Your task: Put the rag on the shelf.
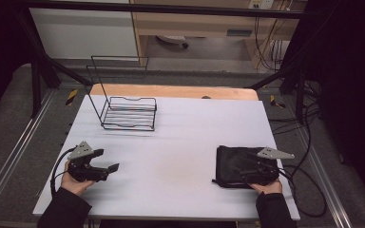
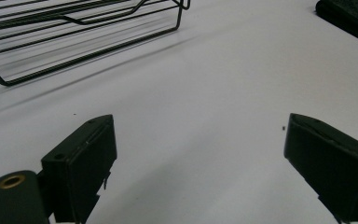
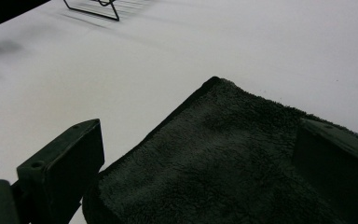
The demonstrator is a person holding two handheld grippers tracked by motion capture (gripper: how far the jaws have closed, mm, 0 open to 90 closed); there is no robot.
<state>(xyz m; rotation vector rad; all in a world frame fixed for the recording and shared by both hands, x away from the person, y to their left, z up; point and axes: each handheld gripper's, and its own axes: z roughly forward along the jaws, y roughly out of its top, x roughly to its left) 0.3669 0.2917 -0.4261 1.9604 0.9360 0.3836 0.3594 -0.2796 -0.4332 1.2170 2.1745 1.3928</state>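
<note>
A folded black towel lies on the white table at the front right. My right gripper hovers over its near edge, open; in the right gripper view the towel spreads between the wide-apart jaws, one jaw off its left edge and one above it, and the pads do not press on it. At the front left, my left gripper is held low over bare table, open, with nothing between its jaws.
A black wire rack with a tall back frame stands at the table's back left; its base lies ahead of my left gripper. Cables trail off the table's right side. Dark frame posts flank the table.
</note>
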